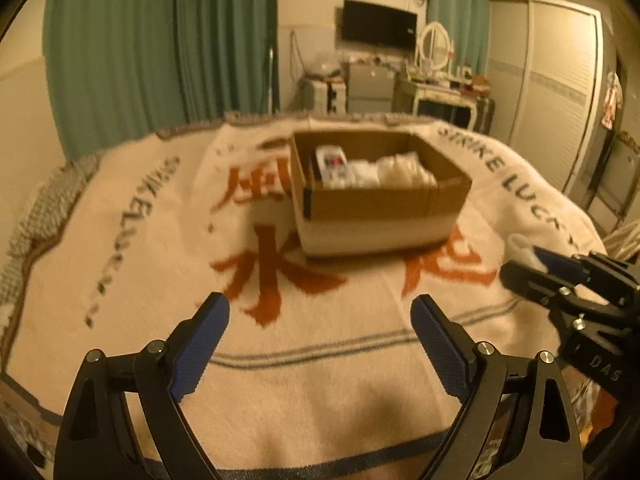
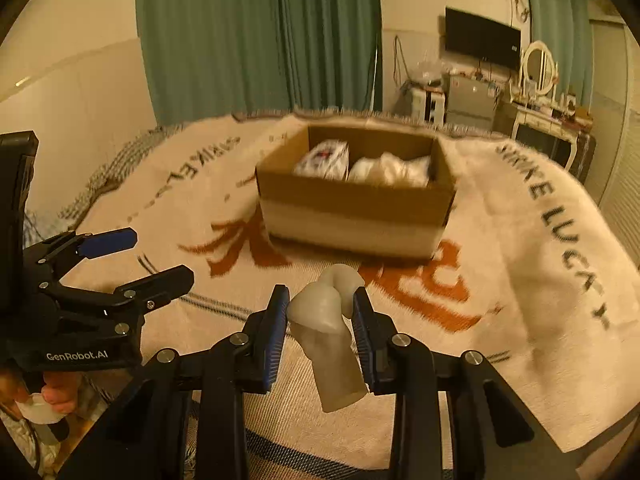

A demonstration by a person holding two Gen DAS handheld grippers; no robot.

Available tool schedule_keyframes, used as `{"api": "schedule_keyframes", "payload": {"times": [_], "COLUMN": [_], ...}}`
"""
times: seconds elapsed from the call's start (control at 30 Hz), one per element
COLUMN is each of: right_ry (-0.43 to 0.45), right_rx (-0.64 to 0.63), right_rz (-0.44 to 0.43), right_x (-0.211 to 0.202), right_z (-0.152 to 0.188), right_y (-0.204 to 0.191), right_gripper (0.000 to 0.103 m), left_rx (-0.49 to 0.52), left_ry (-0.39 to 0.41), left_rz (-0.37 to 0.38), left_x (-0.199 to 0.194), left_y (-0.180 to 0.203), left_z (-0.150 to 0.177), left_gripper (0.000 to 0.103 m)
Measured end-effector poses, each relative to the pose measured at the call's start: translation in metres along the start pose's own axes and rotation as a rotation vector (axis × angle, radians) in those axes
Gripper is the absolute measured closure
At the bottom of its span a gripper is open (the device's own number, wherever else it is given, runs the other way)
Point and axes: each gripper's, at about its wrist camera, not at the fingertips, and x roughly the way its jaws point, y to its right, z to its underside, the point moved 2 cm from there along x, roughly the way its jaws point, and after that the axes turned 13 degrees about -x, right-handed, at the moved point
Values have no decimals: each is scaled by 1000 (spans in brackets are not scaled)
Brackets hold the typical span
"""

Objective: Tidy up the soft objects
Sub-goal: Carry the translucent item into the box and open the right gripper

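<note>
An open cardboard box (image 1: 380,200) sits on the blanket-covered bed and also shows in the right wrist view (image 2: 356,208). Inside lie a printed white packet (image 1: 332,166) and crumpled white soft bags (image 1: 400,170). My right gripper (image 2: 320,312) is shut on a pale translucent soft object (image 2: 328,340) and holds it above the blanket, in front of the box. In the left wrist view that gripper (image 1: 532,264) is at the right with the white object (image 1: 520,246) at its tip. My left gripper (image 1: 320,320) is open and empty above the blanket; it shows at the left in the right wrist view (image 2: 152,256).
A cream blanket (image 1: 320,360) with orange characters and dark lettering covers the bed. Green curtains (image 1: 160,48) hang behind. A wall TV (image 1: 378,26), a dressing table with mirror (image 1: 440,80) and a wardrobe (image 1: 552,80) stand at the back right.
</note>
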Motion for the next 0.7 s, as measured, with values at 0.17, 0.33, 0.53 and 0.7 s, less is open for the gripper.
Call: {"api": "schedule_keyframes", "payload": {"times": [0.17, 0.33, 0.53, 0.7], "right_ry": [72, 158, 237, 259], "right_rx": [-32, -38, -33, -39], "right_rz": [30, 44, 46, 55], "right_x": [-16, -19, -6, 20], "right_z": [-36, -82, -137, -173], "right_y": [20, 46, 77, 99], "right_gripper": [72, 72, 72, 72], "left_rx": [8, 52, 51, 51], "left_ry": [71, 168, 232, 262], "left_rz": [-16, -22, 0, 7], "left_x": [-7, -6, 18, 48], "left_y": [11, 28, 41, 48], "left_z": [-33, -78, -127, -156], "left_gripper": [10, 10, 10, 10]}}
